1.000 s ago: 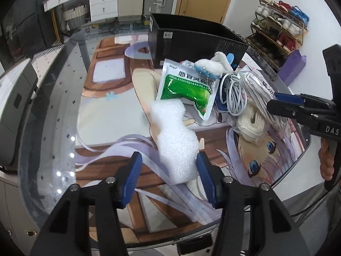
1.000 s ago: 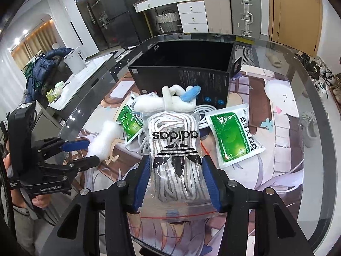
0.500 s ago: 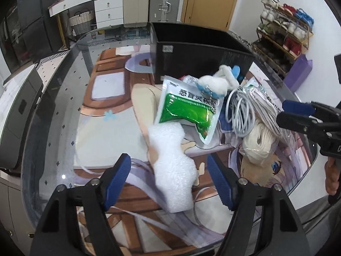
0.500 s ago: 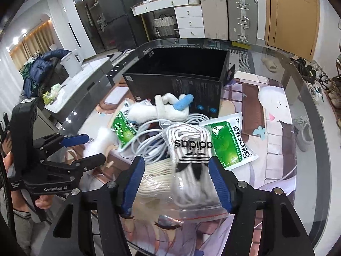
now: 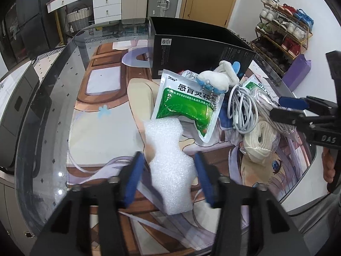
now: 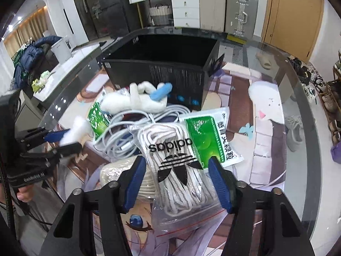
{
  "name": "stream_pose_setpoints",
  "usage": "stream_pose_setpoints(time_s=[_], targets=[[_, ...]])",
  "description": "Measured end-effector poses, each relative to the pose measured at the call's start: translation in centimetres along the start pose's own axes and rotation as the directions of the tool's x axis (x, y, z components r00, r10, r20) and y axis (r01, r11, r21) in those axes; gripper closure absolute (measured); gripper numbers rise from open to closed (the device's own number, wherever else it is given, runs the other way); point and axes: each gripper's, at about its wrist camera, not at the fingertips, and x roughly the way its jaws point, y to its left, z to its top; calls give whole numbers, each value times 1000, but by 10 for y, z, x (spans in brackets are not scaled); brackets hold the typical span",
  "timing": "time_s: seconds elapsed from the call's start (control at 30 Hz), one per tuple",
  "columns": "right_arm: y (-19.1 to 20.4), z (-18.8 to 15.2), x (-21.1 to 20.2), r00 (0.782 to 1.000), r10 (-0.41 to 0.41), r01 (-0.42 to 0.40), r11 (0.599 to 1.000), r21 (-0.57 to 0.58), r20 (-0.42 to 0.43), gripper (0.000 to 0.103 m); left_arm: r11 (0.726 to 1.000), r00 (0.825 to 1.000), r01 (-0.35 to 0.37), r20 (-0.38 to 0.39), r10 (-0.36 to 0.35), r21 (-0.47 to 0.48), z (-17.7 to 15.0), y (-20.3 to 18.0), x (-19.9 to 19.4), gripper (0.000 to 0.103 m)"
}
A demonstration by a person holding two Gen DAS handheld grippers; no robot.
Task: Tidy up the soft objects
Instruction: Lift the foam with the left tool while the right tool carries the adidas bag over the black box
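White foam sat between the left hand-held gripper pads, jaws closing, no firm pinch yet.
Right hand-held gripper straddled the lace bag on the desk, closing too; black box behind, likely destination.

At twelve o'clock beyond the glass table, two hard suitcases stand side by side against the wall, with a white drawer unit and a woven basket just to their left. A wooden door fills the one o'clock corner. At two o'clock in the left wrist view, a shoe rack holds pairs of shoes, a purple bag beside it on the floor.
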Motion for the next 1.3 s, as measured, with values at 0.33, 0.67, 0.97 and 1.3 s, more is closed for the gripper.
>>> stream_pose_setpoints(time_s=[0.33, 0.67, 0.97, 1.3], targets=[[10, -3, -11, 1000, -11, 11, 1000, -23, 23, 72, 1000, 999, 20, 44, -21, 12, 2, -4, -15, 65], [23, -7, -40, 995, 23, -20, 999, -34, 94, 73, 999, 996, 36, 85, -37, 15, 6, -5, -31, 65], [37, -2, -80, 976, 48, -40, 998, -41, 212, 73, 998, 983, 48, 173, -55, 45, 15, -15, -64, 65], [50, 23, -120, 933, 13, 3, 999, -43, 359, 73, 995, 963, 1, 269, -29, 102, 51, -34, -90, 65]])
